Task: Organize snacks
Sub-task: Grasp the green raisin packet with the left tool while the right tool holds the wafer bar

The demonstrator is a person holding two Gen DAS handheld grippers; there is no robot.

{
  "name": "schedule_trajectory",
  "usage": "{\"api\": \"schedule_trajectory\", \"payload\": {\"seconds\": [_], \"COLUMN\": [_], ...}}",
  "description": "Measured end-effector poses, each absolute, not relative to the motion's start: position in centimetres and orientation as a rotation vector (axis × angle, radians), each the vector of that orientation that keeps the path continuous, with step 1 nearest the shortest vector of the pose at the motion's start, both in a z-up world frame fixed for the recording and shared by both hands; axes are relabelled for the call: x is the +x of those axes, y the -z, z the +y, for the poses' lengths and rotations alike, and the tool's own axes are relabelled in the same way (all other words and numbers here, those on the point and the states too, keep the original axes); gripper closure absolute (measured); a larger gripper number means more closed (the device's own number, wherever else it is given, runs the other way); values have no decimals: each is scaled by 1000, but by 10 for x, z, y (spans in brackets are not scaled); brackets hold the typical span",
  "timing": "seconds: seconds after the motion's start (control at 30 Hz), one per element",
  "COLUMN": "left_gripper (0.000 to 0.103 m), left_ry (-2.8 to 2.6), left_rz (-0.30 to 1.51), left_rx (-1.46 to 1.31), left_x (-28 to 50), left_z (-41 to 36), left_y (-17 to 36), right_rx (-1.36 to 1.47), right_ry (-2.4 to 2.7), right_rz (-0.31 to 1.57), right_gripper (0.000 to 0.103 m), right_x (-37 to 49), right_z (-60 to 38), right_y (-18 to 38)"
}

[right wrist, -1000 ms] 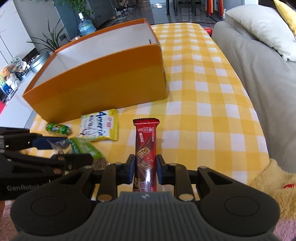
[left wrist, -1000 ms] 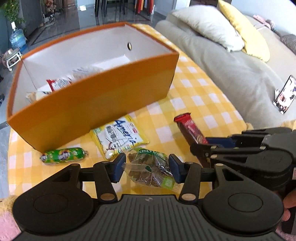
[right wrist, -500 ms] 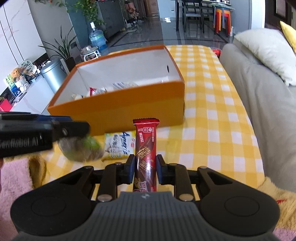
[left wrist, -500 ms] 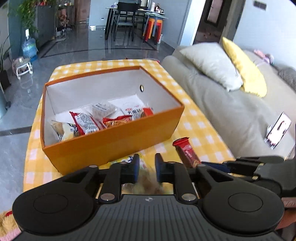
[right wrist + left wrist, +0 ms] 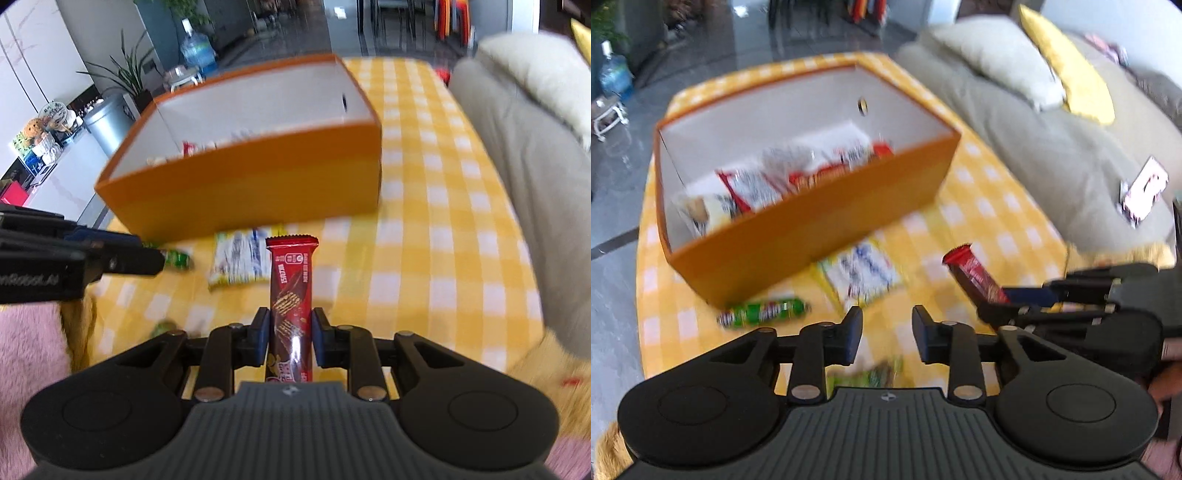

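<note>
A: Where is the red biscuit bar [image 5: 291, 291]?

B: It is clamped in the right tool [image 5: 289, 341], short of the orange box [image 5: 812, 221].

A: Progress?

B: Several snacks are boxed; a yellow packet [image 5: 862, 271] and green roll [image 5: 764, 313] are left on the worktop [image 5: 424, 229]. The left tool [image 5: 886, 334] is opening, nothing gripped.

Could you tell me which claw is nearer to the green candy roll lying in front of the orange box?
Left. The left claw hovers just right of the green candy roll; the right claw, gripping the red bar, is farther right.

A: The red snack bar [image 5: 290, 295] between the right gripper's [image 5: 290, 334] pads, is that foil?
B: Glossy film, catching glare. The orange box [image 5: 255, 192] beyond looks like matt cardboard, white inside.
A: And beneath?
B: Yellow checked cloth [image 5: 424, 258]; the grippers are matt black plastic.
</note>
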State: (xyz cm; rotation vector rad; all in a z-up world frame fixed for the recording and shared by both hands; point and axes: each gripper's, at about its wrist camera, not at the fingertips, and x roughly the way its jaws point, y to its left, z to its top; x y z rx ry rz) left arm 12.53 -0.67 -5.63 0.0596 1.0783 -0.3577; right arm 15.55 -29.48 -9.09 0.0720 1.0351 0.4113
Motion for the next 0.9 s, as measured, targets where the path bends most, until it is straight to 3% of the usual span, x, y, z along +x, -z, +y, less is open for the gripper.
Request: {"api": "schedule_trajectory", "payload": {"seconds": [0.13, 0.27, 0.73, 0.9], "left_gripper": [47, 33, 32, 36], "left_ry": [338, 325, 196, 207], "left_rz": [1176, 1246, 1334, 1340], "left_rx": [163, 86, 14, 9], "left_x": [123, 122, 131, 133], "left_z": [-8, -4, -2, -2], "left_y": [73, 90, 128, 131], "right_rx": [98, 103, 109, 104], "right_ry": [-410, -421, -423, -431], "right_rz": [1092, 1092, 1117, 1129], "right_gripper": [82, 82, 82, 82], "right_x": [153, 154, 160, 162], "right_z": [-297, -295, -295, -293], "right_y": [106, 108, 119, 123]}}
